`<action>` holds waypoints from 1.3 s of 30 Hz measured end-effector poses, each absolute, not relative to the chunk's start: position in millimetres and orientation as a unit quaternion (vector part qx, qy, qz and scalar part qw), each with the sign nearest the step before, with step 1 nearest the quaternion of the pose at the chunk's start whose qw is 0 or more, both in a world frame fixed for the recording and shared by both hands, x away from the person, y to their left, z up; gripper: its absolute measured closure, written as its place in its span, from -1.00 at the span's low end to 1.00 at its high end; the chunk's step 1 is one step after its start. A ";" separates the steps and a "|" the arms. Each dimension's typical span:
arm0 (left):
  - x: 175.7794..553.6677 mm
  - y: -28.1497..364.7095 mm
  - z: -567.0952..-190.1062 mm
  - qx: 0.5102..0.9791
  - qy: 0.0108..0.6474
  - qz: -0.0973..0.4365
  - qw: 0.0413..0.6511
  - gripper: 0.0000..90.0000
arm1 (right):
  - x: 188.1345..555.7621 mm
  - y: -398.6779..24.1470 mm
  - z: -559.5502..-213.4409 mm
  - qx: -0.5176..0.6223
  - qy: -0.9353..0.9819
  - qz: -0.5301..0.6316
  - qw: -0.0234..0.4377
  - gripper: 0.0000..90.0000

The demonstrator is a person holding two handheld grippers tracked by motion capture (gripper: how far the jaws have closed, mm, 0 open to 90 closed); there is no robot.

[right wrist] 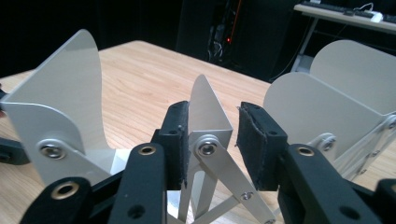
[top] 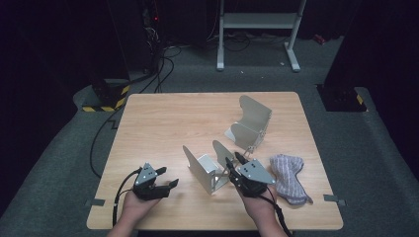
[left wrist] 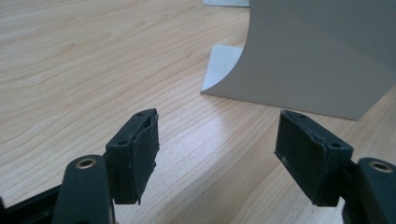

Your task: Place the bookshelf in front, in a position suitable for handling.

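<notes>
A grey sheet-metal folding stand [top: 207, 170] sits at the table's front middle, its two wings upright. My right gripper [top: 235, 160] reaches its right wing from the near side. In the right gripper view the thin wing [right wrist: 205, 107] and its riveted arm stand between the jaws of this gripper [right wrist: 212, 135]; the left pad [right wrist: 180, 135] lies against the wing, the right pad [right wrist: 254, 144] stands off it with a gap. My left gripper [top: 168, 177] rests low at the front left, open with nothing between its jaws [left wrist: 217, 140]. The stand's left wing [left wrist: 308, 56] rises just ahead of it.
A second, similar metal stand [top: 252, 123] stands farther back on the right, also seen behind the right jaw [right wrist: 327, 93]. A striped grey cloth [top: 289, 175] lies crumpled at the right front. The wooden table [top: 163, 123] is bare on its left half.
</notes>
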State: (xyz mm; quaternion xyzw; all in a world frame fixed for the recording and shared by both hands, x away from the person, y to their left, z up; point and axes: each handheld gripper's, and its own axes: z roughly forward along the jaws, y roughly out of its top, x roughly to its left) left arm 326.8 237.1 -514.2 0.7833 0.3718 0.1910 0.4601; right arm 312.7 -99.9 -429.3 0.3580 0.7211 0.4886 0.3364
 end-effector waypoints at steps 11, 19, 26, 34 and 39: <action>334.0 220.1 -511.6 0.774 0.372 0.179 0.480 -0.33 | 321.6 -138.9 -441.1 0.410 0.699 0.452 0.373 0.46; 333.2 219.4 -511.0 0.774 0.371 0.182 0.479 -0.32 | 381.1 -162.7 -458.1 0.474 0.687 0.389 0.390 0.54; 330.7 225.6 -510.7 0.771 0.375 0.180 0.482 -0.32 | 407.1 -147.8 -460.3 0.477 0.695 0.379 0.382 0.59; 327.6 232.1 -510.4 0.767 0.377 0.180 0.487 -0.32 | 440.9 -104.7 -466.1 0.455 0.722 0.375 0.363 0.57; 323.4 233.8 -510.4 0.769 0.375 0.178 0.486 -0.30 | 457.4 -81.3 -469.3 0.444 0.735 0.379 0.347 0.56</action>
